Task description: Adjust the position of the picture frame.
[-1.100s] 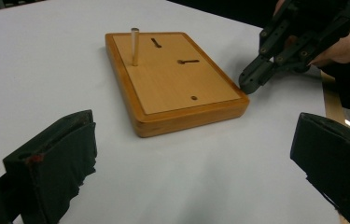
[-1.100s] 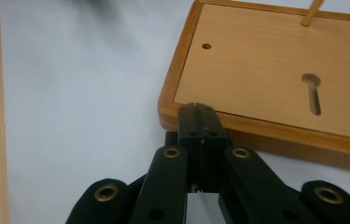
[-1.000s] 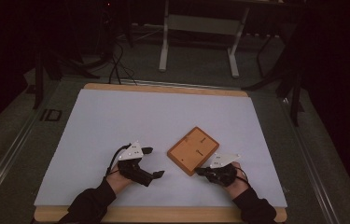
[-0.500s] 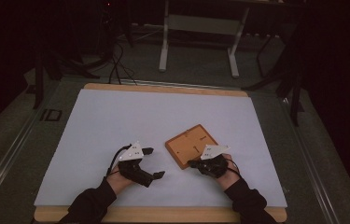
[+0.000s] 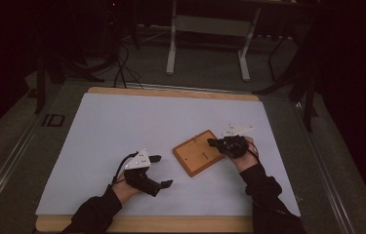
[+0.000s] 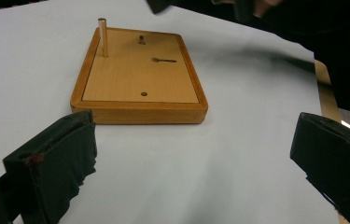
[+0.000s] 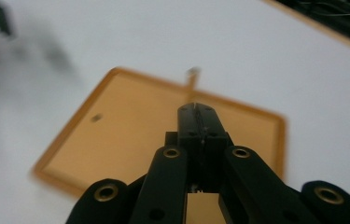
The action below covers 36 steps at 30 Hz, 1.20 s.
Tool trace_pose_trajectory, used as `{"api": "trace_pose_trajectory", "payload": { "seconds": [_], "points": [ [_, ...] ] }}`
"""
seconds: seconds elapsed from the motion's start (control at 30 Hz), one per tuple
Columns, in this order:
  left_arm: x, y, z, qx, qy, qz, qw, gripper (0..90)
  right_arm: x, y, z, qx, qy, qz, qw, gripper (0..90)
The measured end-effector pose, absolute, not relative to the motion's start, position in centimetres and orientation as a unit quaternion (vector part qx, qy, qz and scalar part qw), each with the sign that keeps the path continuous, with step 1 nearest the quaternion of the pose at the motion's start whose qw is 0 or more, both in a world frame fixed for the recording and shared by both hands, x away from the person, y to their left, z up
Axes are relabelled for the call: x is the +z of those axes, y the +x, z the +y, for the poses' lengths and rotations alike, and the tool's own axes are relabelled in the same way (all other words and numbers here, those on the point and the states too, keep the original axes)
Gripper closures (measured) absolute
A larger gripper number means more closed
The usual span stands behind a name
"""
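Pegboard work, early going by the look of it: the flat rectangular wooden board with a raised rim (image 5: 199, 152) lies on the white surface (image 5: 122, 126), between the two hands and set at an angle. One slim wooden peg (image 6: 102, 37) stands upright in the board's far corner as the left gripper view has it, and that is the only peg planted. Beside it on the board there's a small dark stub (image 6: 141, 39), what looks like a thin pin lying flat (image 6: 164, 59), and a tiny hole (image 6: 144, 94) near the front rim — so most of the job appears to be ahead.

Right hand-held gripper (image 5: 213, 142) hangs over the board's right edge, jaws pressed tight together with nothing visibly between them, tip aimed toward the standing peg (image 7: 192, 74). My read: it's lining up on that peg, no contact yet.

Left hand-held gripper (image 5: 162, 171) waits on the near-left side of the board, jaws spread wide and empty, well clear of the rim.
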<state>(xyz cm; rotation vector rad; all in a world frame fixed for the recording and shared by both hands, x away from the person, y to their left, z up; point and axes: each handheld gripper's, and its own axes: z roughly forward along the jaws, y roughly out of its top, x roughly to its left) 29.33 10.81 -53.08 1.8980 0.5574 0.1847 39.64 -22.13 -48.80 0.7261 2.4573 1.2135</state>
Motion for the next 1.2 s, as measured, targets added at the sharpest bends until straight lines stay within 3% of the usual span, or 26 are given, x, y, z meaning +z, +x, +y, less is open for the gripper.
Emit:
{"api": "trace_pose_trajectory", "payload": {
  "seconds": [0.6, 1.2],
  "points": [
    [-53.1, 29.1, 11.1, 0.074, 0.799, 0.232, 0.55, 0.9, -50.9, 47.0, -20.1, 0.386, 0.317, 0.852, 0.156, 90.0],
    [-53.2, 29.0, 11.1, 0.077, 0.801, 0.231, 0.547, 0.9, -52.7, 49.1, -19.7, 0.35, 0.34, 0.859, 0.154, 90.0]
  ]
}}
